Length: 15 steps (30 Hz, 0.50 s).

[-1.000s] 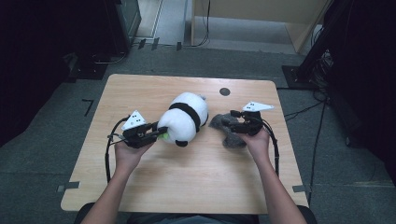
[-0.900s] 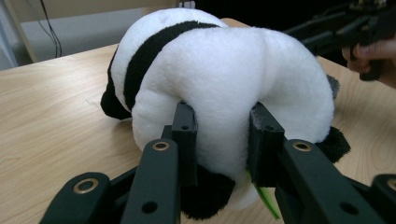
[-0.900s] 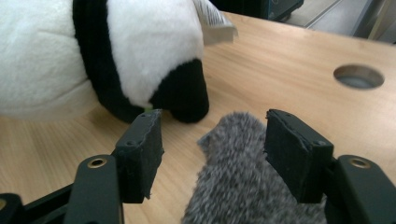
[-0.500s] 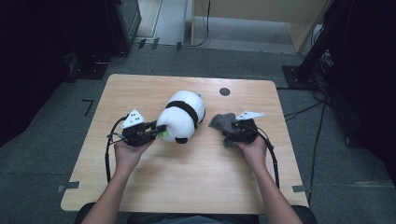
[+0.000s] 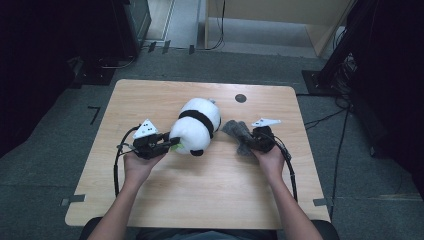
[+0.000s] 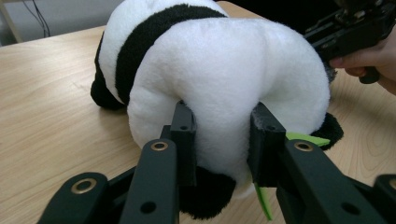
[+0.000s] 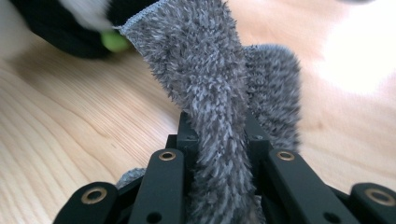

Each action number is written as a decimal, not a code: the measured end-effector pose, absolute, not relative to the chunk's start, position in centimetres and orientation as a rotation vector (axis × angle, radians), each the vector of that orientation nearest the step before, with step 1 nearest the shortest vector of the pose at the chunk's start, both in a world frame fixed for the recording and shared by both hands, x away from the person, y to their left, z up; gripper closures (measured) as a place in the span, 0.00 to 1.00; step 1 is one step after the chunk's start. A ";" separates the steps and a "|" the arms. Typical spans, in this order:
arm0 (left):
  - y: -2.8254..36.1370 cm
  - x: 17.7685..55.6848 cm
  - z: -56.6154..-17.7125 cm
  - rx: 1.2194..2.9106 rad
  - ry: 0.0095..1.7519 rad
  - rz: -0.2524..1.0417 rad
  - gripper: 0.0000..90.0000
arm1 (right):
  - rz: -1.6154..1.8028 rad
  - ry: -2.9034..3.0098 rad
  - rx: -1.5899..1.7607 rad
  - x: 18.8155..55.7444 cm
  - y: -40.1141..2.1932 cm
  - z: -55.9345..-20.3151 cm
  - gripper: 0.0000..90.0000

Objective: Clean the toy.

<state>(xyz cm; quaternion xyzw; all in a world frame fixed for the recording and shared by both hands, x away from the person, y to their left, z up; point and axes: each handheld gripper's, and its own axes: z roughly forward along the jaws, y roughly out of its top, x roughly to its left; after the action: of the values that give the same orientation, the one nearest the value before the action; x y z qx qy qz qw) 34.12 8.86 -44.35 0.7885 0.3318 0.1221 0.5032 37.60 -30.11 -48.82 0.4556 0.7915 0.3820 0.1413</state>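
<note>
A black and white panda plush (image 5: 196, 126) lies on the wooden table (image 5: 200, 195), with a green tag (image 6: 306, 138) at its side. My left gripper (image 5: 169, 145) is shut on the plush's white rump (image 6: 224, 93), its pads (image 6: 184, 135) pressing into the fur. Right of the plush lies a grey fuzzy cloth (image 5: 239, 134). My right gripper (image 5: 250, 144) has just been closing and is now shut on a fold of that cloth (image 7: 219, 140), which stands up between its jaws.
A dark round hole (image 5: 240, 98) sits in the table behind the plush. Cables trail from both grippers along the table's sides. Dark equipment and a wooden cabinet stand on the floor beyond the far edge.
My right gripper came down a little toward the plush and closed on the grey cloth. The left gripper and the plush stayed put.
</note>
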 end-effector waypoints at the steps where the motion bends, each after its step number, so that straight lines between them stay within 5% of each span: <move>1: 8.8 34.1 -44.5 1.908 0.809 0.294 0.72 | 1.125 2.280 1.302 37.5 -29.8 -48.5 0.84; 6: 8.5 34.1 -45.3 1.964 0.815 0.277 0.51 | 1.130 2.298 1.255 37.3 -28.9 -48.1 0.84; 15: 8.1 34.2 -47.0 2.005 0.807 0.235 0.27 | 1.115 2.322 1.276 37.5 -29.4 -48.5 0.84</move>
<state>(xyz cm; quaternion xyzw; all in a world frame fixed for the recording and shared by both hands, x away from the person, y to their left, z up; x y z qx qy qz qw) 34.17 8.14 -47.01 0.8163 0.3286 0.0958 0.4652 37.48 -29.36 -48.54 0.4400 0.8005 0.3844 0.1333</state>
